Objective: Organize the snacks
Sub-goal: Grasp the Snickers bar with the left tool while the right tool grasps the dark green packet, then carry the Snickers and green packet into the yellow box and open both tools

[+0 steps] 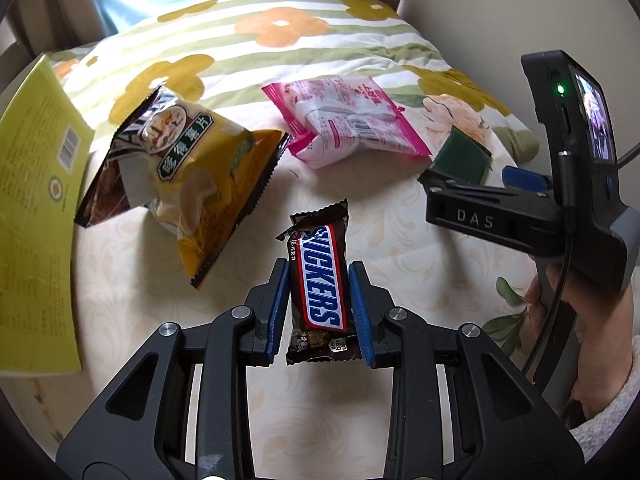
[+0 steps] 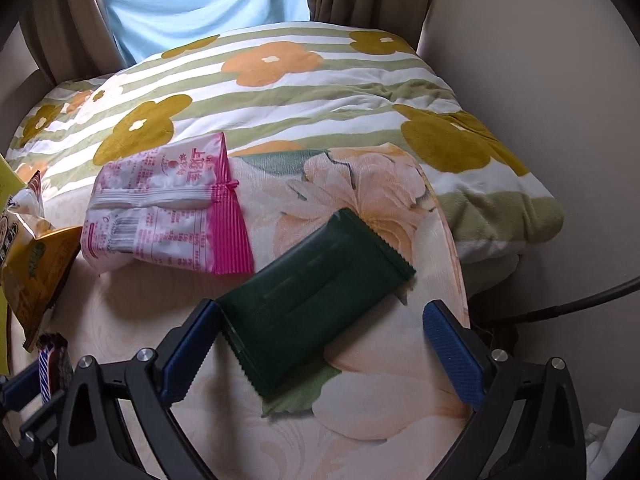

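Left tool is clamped on the Snickers bar — right tool sits spread apart around the green packet.

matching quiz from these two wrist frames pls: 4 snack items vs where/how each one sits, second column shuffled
Items:
1. Snickers bar
2. dark green packet
3. pink-and-white packet
4. yellow chip bag

States:
A. lying back side up, barcode showing, near the folded floral blanket
B. clamped between the left gripper's blue pads
C. on the bed between the open fingers of the right gripper
D. lying beside the yellow box

Pairs: 1-B, 2-C, 3-A, 4-D
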`<move>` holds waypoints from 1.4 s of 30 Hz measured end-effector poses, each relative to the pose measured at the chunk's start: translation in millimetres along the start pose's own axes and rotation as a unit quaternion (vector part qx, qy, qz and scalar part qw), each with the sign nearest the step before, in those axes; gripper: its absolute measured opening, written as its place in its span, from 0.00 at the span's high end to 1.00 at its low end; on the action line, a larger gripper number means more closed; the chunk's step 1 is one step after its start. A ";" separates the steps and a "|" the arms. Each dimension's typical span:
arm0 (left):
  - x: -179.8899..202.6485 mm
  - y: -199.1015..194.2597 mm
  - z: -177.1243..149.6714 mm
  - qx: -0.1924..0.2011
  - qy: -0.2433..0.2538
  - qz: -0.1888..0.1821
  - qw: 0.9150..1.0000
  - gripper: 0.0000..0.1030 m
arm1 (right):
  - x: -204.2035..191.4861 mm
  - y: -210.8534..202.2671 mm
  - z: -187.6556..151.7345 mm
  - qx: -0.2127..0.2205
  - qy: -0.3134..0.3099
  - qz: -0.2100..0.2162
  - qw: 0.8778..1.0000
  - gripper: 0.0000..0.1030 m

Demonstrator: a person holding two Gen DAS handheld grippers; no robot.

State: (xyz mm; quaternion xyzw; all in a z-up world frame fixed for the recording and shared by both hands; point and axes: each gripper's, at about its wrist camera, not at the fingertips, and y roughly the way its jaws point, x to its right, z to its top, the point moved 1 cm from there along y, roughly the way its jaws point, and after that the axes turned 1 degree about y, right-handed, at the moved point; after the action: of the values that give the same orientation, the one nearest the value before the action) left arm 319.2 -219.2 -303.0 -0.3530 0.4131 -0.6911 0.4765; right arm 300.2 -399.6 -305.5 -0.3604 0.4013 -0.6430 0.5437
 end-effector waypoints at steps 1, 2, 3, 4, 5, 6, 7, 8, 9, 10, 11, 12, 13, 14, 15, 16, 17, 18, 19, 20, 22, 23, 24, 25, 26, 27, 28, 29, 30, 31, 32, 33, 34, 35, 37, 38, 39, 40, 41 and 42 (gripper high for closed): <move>-0.9 -0.3 1.2 0.000 0.002 -0.001 1.000 0.74 | 1.0 -1.4 -0.8 -0.001 0.005 -0.003 1.000 0.08; -1.8 -0.7 2.7 0.000 0.005 -0.002 1.000 0.74 | 1.0 -3.1 -2.0 -0.001 0.009 -0.004 1.000 0.09; -1.9 -1.1 4.5 -0.001 0.008 -0.003 1.000 0.74 | 2.4 -5.2 -2.4 -0.001 0.017 -0.005 1.000 0.14; -3.0 -1.6 5.5 -0.001 0.010 -0.004 1.000 0.74 | 2.1 -7.0 -2.2 0.000 0.022 -0.004 1.000 0.19; -4.3 -2.0 7.6 -0.001 0.012 -0.005 1.000 0.74 | 3.1 -8.7 -1.6 0.001 0.031 -0.002 1.000 0.21; -5.5 -2.1 9.6 -0.001 0.015 -0.007 1.000 0.74 | 3.3 -9.6 0.2 0.004 0.040 0.001 0.999 0.22; -5.7 -1.4 10.5 -0.001 0.016 -0.007 1.000 0.74 | 4.5 -10.1 2.2 0.007 0.050 0.004 0.999 0.23; -6.8 -1.3 12.2 -0.001 0.019 -0.008 1.000 0.74 | 4.6 -10.3 4.1 0.008 0.058 0.004 0.998 0.23; -7.2 -0.8 13.7 -0.001 0.020 -0.009 1.000 0.74 | 4.4 -9.6 6.5 0.009 0.064 0.002 0.998 0.24; -7.8 -0.4 14.8 -0.001 0.021 -0.010 1.000 0.74 | 4.9 -8.1 9.1 0.009 0.071 -0.002 0.997 0.28; -8.3 0.1 16.0 -0.002 0.023 -0.012 1.000 0.74 | 5.7 -6.0 11.9 0.009 0.081 -0.004 0.997 0.30; -9.1 0.5 17.4 -0.002 0.024 -0.013 1.000 0.74 | 6.4 -4.2 14.0 0.008 0.093 -0.003 0.996 0.35; -9.7 1.1 18.8 -0.003 0.026 -0.015 1.000 0.74 | 7.8 -2.4 15.9 0.007 0.106 -0.004 0.994 0.39; -9.9 1.3 19.7 -0.004 0.028 -0.016 0.999 0.74 | 8.7 -1.1 17.6 0.007 0.117 -0.007 0.993 0.40; -10.5 2.0 20.1 -0.004 0.030 -0.017 0.999 0.74 | 8.6 -0.9 18.9 0.009 0.123 -0.012 0.992 0.40; -10.6 2.5 21.0 -0.004 0.032 -0.019 0.999 0.74 | 7.9 -0.2 20.0 0.010 0.128 -0.015 0.992 0.40; -10.9 3.0 21.9 -0.005 0.034 -0.020 0.999 0.74 | 6.4 0.2 20.6 0.011 0.131 -0.019 0.991 0.40; -10.7 3.6 22.4 -0.005 0.035 -0.021 0.999 0.74 | 5.0 0.6 21.2 0.012 0.131 -0.023 0.991 0.40; -11.4 4.0 22.7 -0.005 0.036 -0.022 0.999 0.74 | 2.8 1.6 21.7 0.013 0.129 -0.029 0.991 0.40; -12.2 4.6 23.4 -0.006 0.037 -0.023 0.999 0.74 | -0.4 2.4 21.8 0.014 0.122 -0.038 0.992 0.40; -14.2 5.7 23.7 -0.007 0.037 -0.025 0.999 0.74 | -3.9 2.4 21.4 0.021 0.111 -0.043 0.993 0.44; -15.0 6.0 23.9 -0.007 0.036 -0.025 0.999 0.74 | -6.0 1.2 20.7 0.024 0.105 -0.042 0.993 0.46; -16.0 6.1 24.4 -0.007 0.036 -0.025 0.999 0.74 | -6.6 1.1 19.8 0.026 0.101 -0.042 0.994 0.50; -16.8 6.0 25.0 -0.007 0.036 -0.025 0.999 0.74 | -7.9 0.3 19.4 0.029 0.096 -0.041 0.994 0.54; -17.5 5.5 25.1 -0.006 0.035 -0.024 0.999 0.74 | -8.7 -0.4 19.0 0.030 0.093 -0.039 0.994 0.56; -17.9 4.9 25.4 -0.005 0.034 -0.024 0.999 0.74 | -8.4 -0.7 18.3 0.031 0.093 -0.036 0.995 0.56; -18.4 4.3 25.7 -0.004 0.033 -0.024 0.999 0.74 | -7.1 -1.2 17.6 0.032 0.095 -0.028 0.995 0.56; -18.8 3.0 26.0 -0.002 0.031 -0.024 0.999 0.74 | -6.1 -1.8 17.3 0.034 0.096 -0.024 0.995 0.56; -19.2 2.2 25.9 -0.001 0.030 -0.024 0.999 0.74 | -5.1 -4.1 17.0 0.038 0.096 -0.021 0.994 0.56; -19.9 0.8 25.6 0.000 0.030 -0.023 0.999 0.74 | -5.0 -6.1 16.6 0.041 0.096 -0.020 0.994 0.56; -19.8 -1.0 25.5 0.002 0.029 -0.022 0.999 0.74 | -4.5 -9.6 16.9 0.045 0.095 -0.016 0.994 0.56; -19.4 -2.9 25.4 0.004 0.028 -0.022 0.999 0.74 | -4.7 -12.7 17.3 0.048 0.093 -0.014 0.994 0.56; -19.1 -5.3 25.6 0.007 0.026 -0.021 0.999 0.74 | -4.9 -16.9 17.9 0.052 0.091 -0.012 0.994 0.56; -18.8 -8.3 25.9 0.009 0.023 -0.021 0.999 0.74 | -4.7 -21.9 18.8 0.056 0.088 -0.008 0.994 0.56; -17.9 -17.0 26.9 0.018 0.019 -0.019 0.999 0.74 | -5.0 -33.7 20.6 0.066 0.084 0.000 0.994 0.56; -17.7 -21.9 27.5 0.023 0.016 -0.017 0.999 0.74 | -5.2 -40.6 22.0 0.071 0.081 0.004 0.994 0.56; -17.7 -28.2 28.4 0.029 0.012 -0.016 0.999 0.74 | -5.1 -47.0 23.5 0.076 0.077 0.007 0.994 0.56; -17.8 -34.0 29.2 0.034 0.009 -0.016 0.999 0.74 | -6.2 -55.7 25.0 0.082 0.071 0.011 0.994 0.56; -18.0 -41.2 30.3 0.041 0.005 -0.014 0.999 0.74 | -7.7 -63.9 26.3 0.088 0.066 0.016 0.994 0.56; -18.5 -48.9 31.3 0.049 0.000 -0.012 0.999 0.74 | -9.8 -71.6 27.4 0.093 0.059 0.020 0.994 0.56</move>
State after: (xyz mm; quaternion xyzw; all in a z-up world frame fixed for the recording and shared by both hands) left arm 334.4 -198.9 -247.5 -0.3341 0.3750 -0.7161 0.4847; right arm 297.0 -387.1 -229.3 -0.2615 0.3786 -0.6865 0.5630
